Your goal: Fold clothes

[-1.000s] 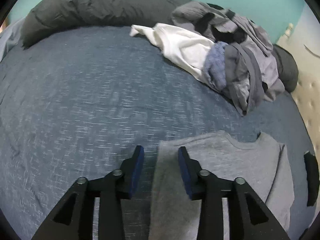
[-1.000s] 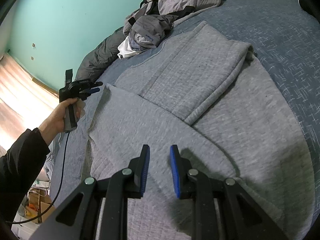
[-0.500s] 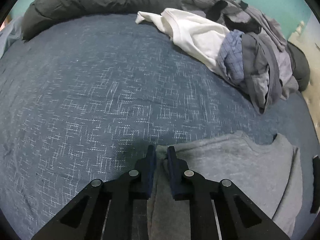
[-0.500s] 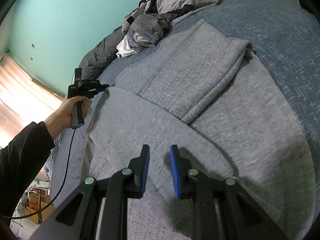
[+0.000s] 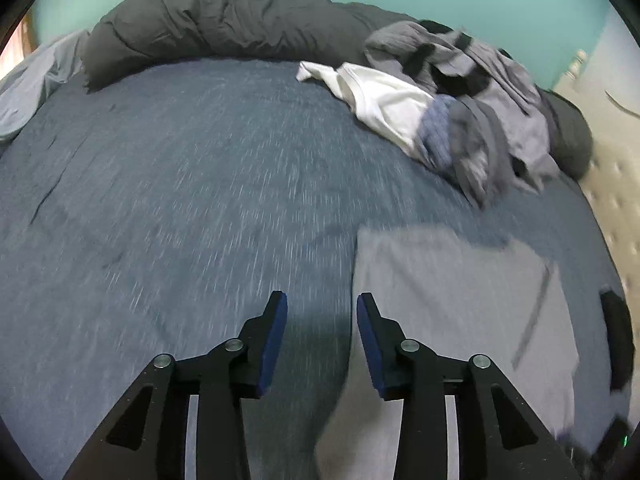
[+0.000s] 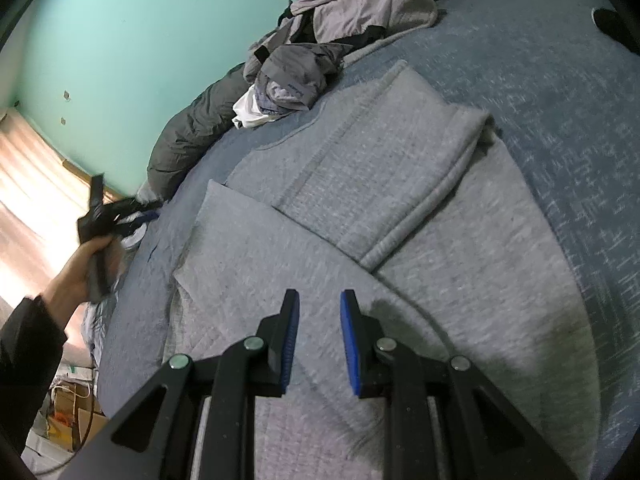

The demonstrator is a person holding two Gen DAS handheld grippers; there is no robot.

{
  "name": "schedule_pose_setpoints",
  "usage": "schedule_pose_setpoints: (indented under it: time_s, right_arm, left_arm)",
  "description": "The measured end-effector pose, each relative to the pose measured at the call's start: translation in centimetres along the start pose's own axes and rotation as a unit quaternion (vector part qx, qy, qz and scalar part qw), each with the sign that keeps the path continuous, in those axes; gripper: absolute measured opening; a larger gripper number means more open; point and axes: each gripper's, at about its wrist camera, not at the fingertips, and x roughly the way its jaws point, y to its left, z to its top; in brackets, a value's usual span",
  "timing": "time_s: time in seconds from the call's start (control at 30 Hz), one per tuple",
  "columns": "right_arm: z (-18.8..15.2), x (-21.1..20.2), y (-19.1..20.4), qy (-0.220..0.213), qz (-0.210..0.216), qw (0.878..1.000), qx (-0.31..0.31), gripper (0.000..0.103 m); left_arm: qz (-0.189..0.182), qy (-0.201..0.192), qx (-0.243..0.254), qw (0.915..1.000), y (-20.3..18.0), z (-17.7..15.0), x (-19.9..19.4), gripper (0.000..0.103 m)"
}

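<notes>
Two claws over a grey sweatshirt half folded on the bed

The left claw is opening, nothing between its pads, at the grey sweatshirt's left edge. The right claw hangs narrowly parted and empty over the sweatshirt's near part. Beyond the sweatshirt lies a clothes pile, a dark duvet behind it; blue bed, teal wall.
</notes>
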Motion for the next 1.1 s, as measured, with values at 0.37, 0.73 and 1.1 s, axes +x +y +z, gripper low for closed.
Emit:
schedule_pose_setpoints:
  time_s: [0.37,0.73,1.1]
  right_arm:
    - [0.9,-5.6,0.8,0.042,-0.026,0.998,-0.039,0.038]
    - [-5.8,-12.9,-1.8,0.140,-0.112,0.981,-0.071,0.049]
    - [-9.5,-17.4,-3.9,0.152,-0.138,0.978,-0.046,0.050]
  left_arm:
    - [-0.023,0.043,0.008,0.9988,2.3,-12.6,-11.4,0.058]
    - [-0.047,0.077,0.004,0.9960,2.9,-24.0,-16.6,0.062]
    - [-0.077,0.131,0.021,0.9881,1.0,-31.1,-18.3,0.062]
